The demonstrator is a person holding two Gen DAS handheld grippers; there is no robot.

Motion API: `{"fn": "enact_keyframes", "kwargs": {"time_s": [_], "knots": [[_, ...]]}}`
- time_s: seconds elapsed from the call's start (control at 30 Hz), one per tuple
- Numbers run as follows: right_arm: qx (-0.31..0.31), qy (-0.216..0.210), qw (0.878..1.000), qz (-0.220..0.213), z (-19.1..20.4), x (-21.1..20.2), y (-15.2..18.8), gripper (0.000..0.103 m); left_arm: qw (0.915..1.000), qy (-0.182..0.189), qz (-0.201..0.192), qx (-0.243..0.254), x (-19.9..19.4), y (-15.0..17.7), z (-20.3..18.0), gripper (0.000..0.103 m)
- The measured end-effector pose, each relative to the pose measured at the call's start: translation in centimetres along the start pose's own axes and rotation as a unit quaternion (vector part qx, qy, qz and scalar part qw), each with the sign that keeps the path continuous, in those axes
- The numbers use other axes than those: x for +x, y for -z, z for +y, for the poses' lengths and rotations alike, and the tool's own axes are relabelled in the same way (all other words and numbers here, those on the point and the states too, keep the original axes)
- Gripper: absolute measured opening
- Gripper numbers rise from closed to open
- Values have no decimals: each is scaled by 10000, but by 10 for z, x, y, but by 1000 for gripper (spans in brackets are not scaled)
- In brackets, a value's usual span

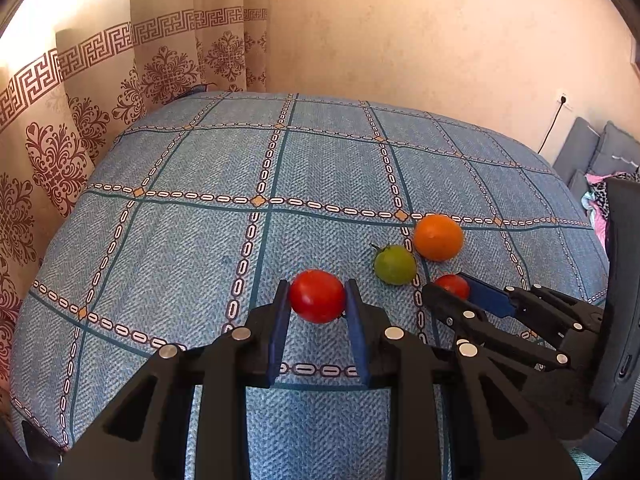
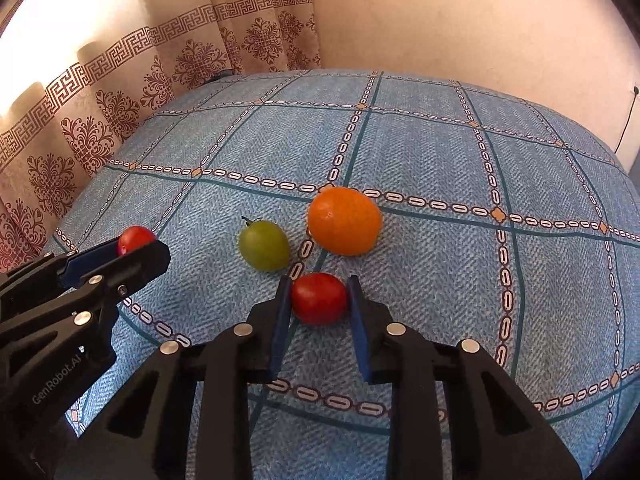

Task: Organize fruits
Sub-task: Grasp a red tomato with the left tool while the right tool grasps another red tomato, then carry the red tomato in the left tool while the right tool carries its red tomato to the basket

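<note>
Left wrist: left gripper (image 1: pixel 317 300) clamps tomato (image 1: pixel 317 295); right gripper (image 2: pixel 320 298) likewise.

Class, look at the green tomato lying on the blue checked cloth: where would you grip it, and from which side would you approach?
Grip the green tomato across its round middle, coming from the near side, fingers left and right. Its stem points away to the far left, and the orange sits close on its right, so keep that finger slim in the gap.

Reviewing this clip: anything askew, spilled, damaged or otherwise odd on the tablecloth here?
Nothing stands out. The left gripper and the right gripper each close on a red tomato. The green tomato and orange sit intact on the flat blue tablecloth; no spills.
</note>
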State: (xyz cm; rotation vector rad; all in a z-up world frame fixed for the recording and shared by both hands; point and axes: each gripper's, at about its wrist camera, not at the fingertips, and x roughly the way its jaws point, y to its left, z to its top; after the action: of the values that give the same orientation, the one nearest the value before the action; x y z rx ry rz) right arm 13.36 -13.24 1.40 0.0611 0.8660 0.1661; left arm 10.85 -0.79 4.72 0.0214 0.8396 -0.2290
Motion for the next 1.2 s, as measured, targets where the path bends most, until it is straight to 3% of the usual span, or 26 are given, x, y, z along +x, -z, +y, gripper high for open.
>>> {"fn": "enact_keyframes", "kwargs": {"time_s": [0.43,1.2], "knots": [[434,-45,9989,-175,-14,-42,21,28,9996,138,-87,219,-9,2,-15,27],[958,35,9883,-1188,-42,-165,65,28,9929,581,-614,831,-86,43,-86,27]]}}
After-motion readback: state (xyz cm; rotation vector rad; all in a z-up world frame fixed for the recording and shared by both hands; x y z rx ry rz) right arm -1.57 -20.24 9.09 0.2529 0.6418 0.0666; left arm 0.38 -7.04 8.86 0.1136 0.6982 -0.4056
